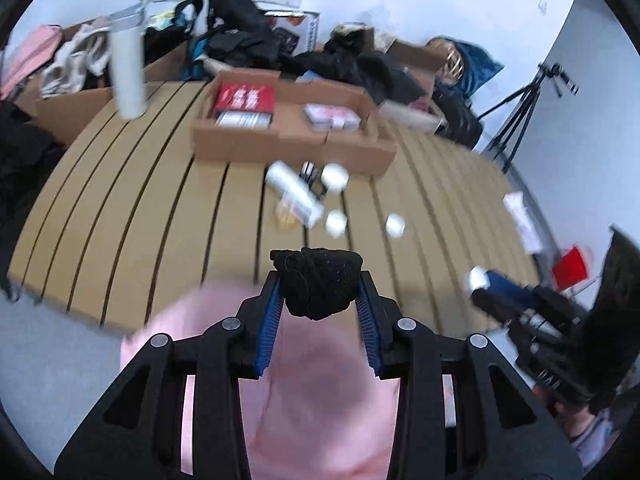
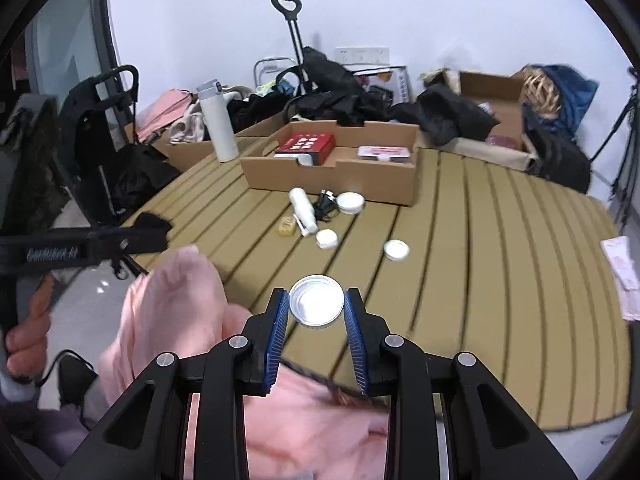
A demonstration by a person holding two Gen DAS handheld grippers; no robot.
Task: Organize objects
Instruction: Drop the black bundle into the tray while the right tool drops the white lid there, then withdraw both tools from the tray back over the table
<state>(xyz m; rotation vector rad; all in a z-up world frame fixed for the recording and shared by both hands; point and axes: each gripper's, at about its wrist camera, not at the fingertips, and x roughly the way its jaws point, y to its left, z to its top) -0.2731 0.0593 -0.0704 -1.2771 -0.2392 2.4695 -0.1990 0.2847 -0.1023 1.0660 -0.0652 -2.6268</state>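
The left gripper (image 1: 320,294) is clamped on a wad of black fabric (image 1: 318,280), held above pink cloth (image 1: 320,380). The right gripper (image 2: 316,306) pinches a round silver tin (image 2: 316,300) between its fingers, with the cardboard box (image 2: 332,176) well ahead beyond small white containers (image 2: 396,249).

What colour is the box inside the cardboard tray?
Red with white print, clearest in the right wrist view.

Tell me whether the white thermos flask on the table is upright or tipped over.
Upright. The white thermos flask stands on its base at the far left of the slatted table, cap on top, beside the cardboard box.
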